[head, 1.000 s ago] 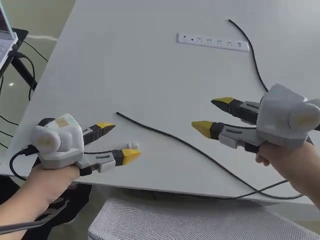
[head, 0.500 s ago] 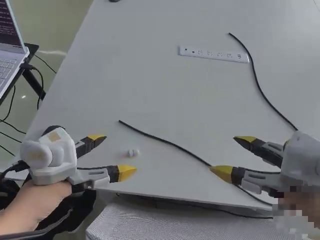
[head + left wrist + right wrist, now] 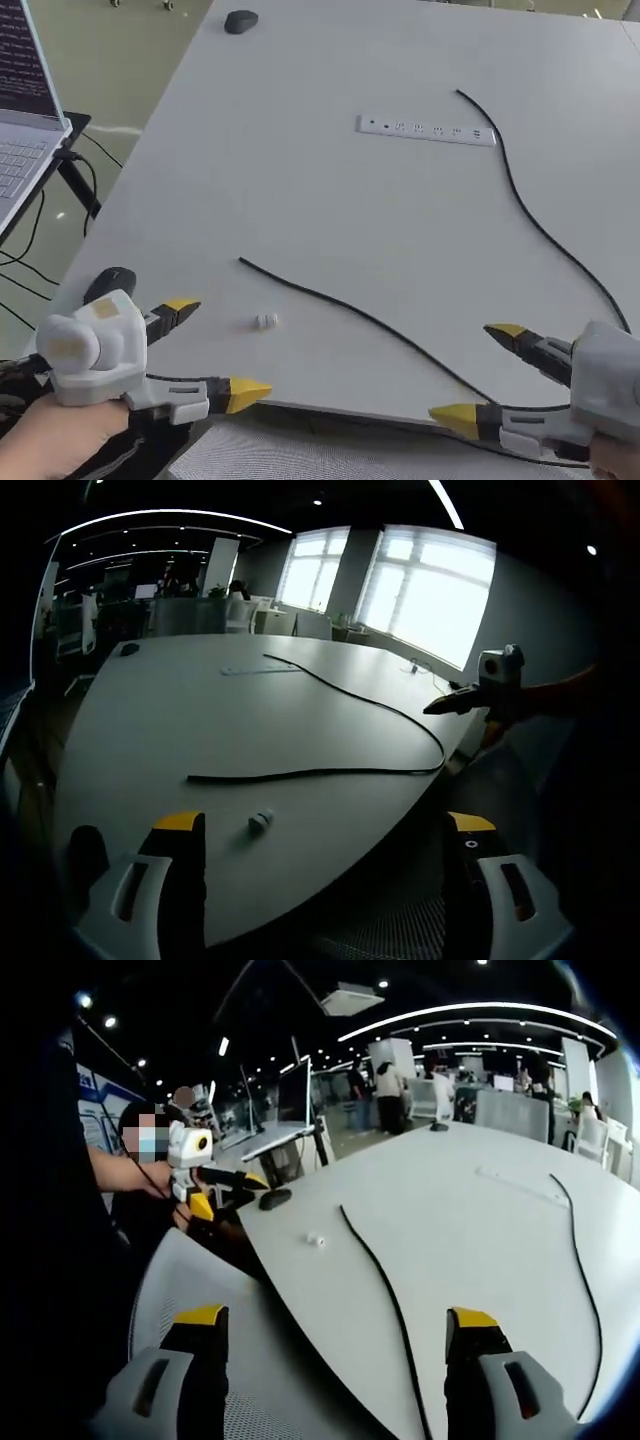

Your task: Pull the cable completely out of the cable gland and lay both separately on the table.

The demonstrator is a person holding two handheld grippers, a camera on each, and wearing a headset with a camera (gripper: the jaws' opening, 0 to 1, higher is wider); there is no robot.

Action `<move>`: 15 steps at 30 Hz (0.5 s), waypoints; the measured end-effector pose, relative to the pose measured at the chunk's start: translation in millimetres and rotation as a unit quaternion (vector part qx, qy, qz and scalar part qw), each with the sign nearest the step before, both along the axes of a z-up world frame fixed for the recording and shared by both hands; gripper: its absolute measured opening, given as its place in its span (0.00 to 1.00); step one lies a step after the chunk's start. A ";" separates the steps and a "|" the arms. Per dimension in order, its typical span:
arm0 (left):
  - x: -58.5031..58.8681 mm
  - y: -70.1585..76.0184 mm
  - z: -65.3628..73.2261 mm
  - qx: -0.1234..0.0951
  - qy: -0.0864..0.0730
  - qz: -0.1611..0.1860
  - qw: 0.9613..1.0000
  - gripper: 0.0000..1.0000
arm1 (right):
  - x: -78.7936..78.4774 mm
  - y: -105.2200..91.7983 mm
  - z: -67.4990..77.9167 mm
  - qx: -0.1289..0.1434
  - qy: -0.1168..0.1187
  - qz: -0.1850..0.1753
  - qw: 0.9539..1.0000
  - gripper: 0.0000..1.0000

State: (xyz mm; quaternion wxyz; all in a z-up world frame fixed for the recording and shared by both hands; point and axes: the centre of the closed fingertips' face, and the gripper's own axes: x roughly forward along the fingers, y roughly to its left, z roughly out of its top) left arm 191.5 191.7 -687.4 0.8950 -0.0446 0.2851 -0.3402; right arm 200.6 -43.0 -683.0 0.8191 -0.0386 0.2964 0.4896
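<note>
A laptop (image 3: 22, 120) stands off the left edge of the pale grey desk (image 3: 300, 190), and a dark mouse (image 3: 241, 21) lies at its far left corner. The left tongs (image 3: 226, 346) hover at the near left corner, spread and holding nothing, one jaw over the desk and the other past the near edge. Just beside them, near the near edge, lies the cable gland (image 3: 266, 321), a small white piece, apart from the cable (image 3: 350, 308). It is too small to tell which way it points. The cable is thin and black. Its free end lies just beyond the gland, and its long run goes slantwise toward the near right corner. There it bends back and runs up the right side to the far edge, passing the right end of a white power strip (image 3: 427, 131). The right tongs (image 3: 465, 370) hang at the near edge by that bend, spread and empty. The left gripper view shows the whole cable as one long hairpin, with bright windows behind it. The right gripper view shows the left tongs in a person's hand at the desk corner, and people and desks in the room beyond.
</note>
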 end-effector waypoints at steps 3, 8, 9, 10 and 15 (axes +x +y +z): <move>-3.5 0.9 -2.1 0.000 0.004 0.002 1.000 0.99 | -4.0 -1.8 -6.4 -0.008 0.005 0.007 1.000 0.95; -6.3 4.4 -5.6 0.005 0.013 0.005 1.000 0.99 | -3.5 0.1 -3.6 0.006 0.008 0.005 1.000 0.99; -7.2 4.2 -5.4 0.005 0.013 0.006 1.000 0.99 | -3.6 0.6 -3.7 0.007 0.008 0.006 1.000 0.99; -7.6 4.4 -5.4 0.004 0.014 0.006 1.000 0.99 | -4.1 1.1 -3.7 0.006 0.008 0.008 1.000 0.99; -8.9 7.0 -4.9 0.001 0.016 0.014 1.000 0.99 | -4.8 1.7 -6.6 -0.002 0.004 0.016 1.000 0.99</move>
